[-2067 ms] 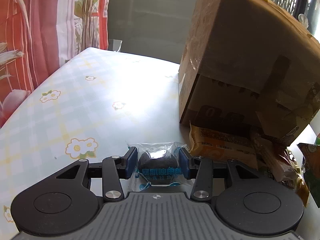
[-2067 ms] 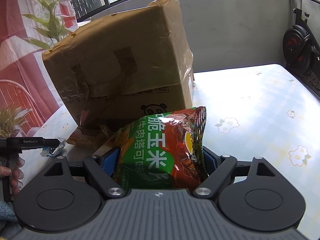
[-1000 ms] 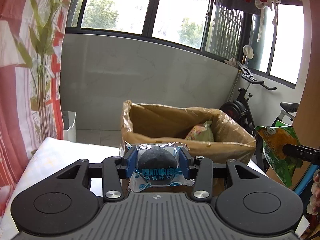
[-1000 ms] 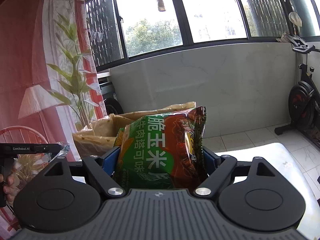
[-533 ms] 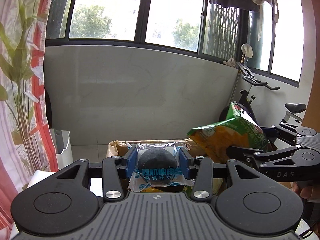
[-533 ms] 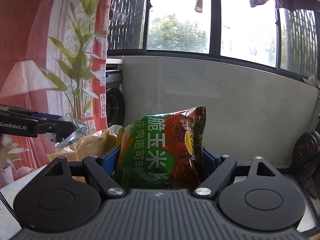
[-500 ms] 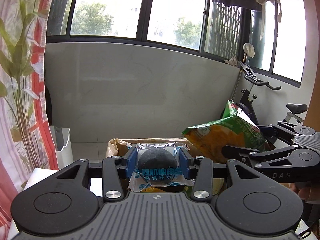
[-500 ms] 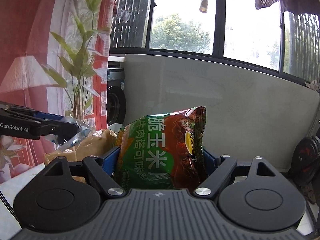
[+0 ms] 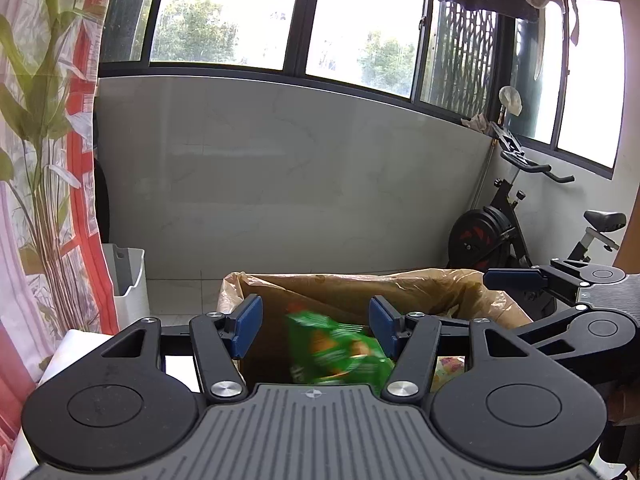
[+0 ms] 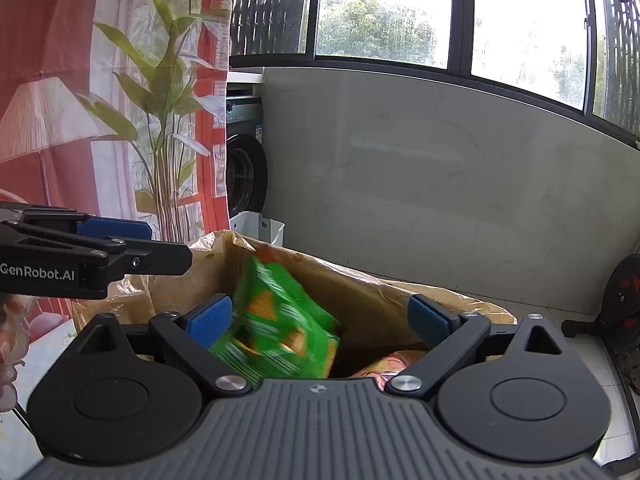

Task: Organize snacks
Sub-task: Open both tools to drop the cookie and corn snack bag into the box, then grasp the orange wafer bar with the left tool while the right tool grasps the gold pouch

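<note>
Big windows and a grey wall fill the far side of the room, with a flowery red curtain (image 10: 60, 100) on the left. Closest in the left wrist view, the left claw (image 9: 316, 328) has its blue pads apart and opening, with nothing pressed between them. Closest in the right wrist view, the right claw (image 10: 320, 320) is opening wide too, and its pads do not touch anything. A green snack bag (image 10: 280, 320) shows as a blur between the right claw's pads, loose and tilted, over the open mouth of the brown cardboard box (image 10: 380, 292). The same bag (image 9: 336, 352) looks blurry in the left view, just inside the box (image 9: 360, 284). Another snack packet (image 10: 396, 362) lies lower down in the box, on the right. Farther back, a white bin (image 9: 128, 280) stands on the floor to the left, and an exercise bike (image 9: 500, 224) stands to the right by the wall.
</note>
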